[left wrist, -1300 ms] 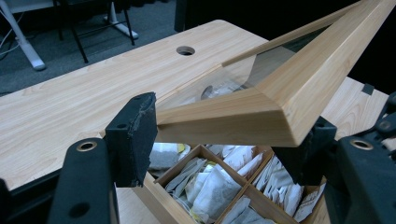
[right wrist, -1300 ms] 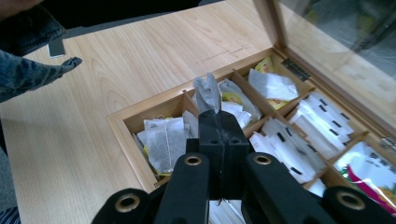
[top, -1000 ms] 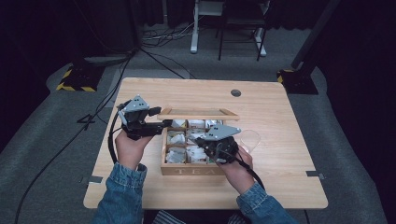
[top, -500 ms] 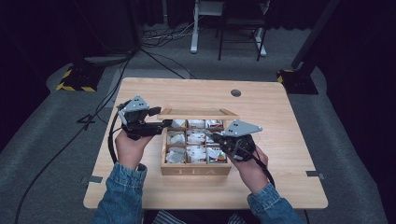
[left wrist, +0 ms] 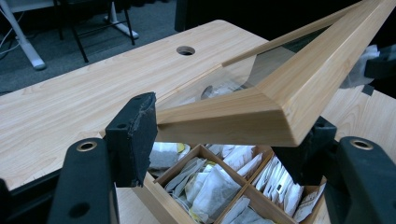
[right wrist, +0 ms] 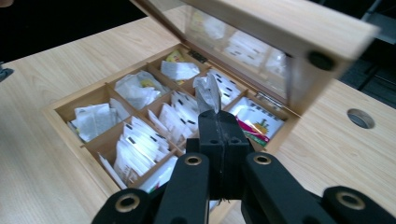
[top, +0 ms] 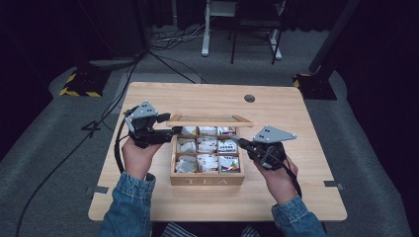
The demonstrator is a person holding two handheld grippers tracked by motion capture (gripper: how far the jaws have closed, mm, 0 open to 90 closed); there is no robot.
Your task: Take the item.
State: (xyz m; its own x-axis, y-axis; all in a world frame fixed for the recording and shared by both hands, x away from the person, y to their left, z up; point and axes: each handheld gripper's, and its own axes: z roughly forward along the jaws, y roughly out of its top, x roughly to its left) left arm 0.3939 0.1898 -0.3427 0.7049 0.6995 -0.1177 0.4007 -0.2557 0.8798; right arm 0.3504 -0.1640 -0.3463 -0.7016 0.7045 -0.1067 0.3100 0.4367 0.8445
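Tea box (top: pixel 207 178) sits mid-table, its glass lid (left wrist: pixel 261 109) raised — a lid corner is clamped between the part-open jaws of the left gripper (top: pixel 165 129). Right gripper (right wrist: pixel 218 122) is fully closed on a tea bag (right wrist: pixel 208 94), lifted above the compartments at the box's right side.

the tea box (top: pixel 207 178) is pale wood, its lid (left wrist: pixel 261 109) the same honey tone around clear glass. the tea bag (right wrist: pixel 208 93) is silvery grey; the sachets (right wrist: pixel 140 140) are white with black marks, one (right wrist: pixel 254 122) magenta and green. the surface (top: pixel 306 123) is light woodgrain. both sleeves (top: pixel 129 207) are blue denim.
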